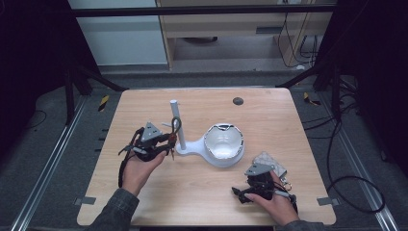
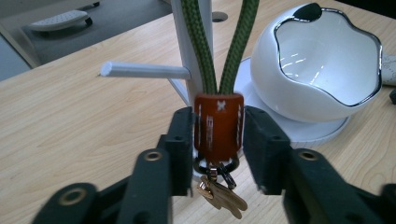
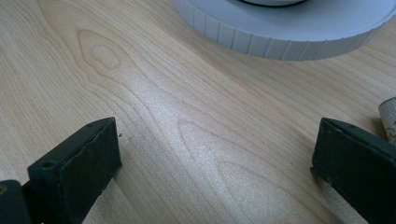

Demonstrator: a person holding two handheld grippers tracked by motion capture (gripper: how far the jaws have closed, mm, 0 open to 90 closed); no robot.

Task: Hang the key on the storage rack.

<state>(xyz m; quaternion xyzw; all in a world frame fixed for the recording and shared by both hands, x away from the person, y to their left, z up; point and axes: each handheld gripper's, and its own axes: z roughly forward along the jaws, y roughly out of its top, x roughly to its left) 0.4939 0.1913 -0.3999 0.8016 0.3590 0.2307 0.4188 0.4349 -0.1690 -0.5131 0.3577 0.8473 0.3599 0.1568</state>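
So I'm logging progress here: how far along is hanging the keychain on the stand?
Done: the green cord loop of the keychain hangs on the white peg stand. In hand: the left gripper brackets its orange leather tab, jaws barely apart from it. Left: backing away. The right gripper rests open on the wooden table.

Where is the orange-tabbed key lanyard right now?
In the left gripper view, the lanyard hangs by its green cord from the white stand, between the left hand-held gripper jaws, left of the white bowl.

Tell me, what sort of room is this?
Probably a lab or workshop set up for recording handwork: a wooden table inside a dark metal frame, loose cables on the grey floor, and a person holding a sensor-fitted left gripper and right gripper.
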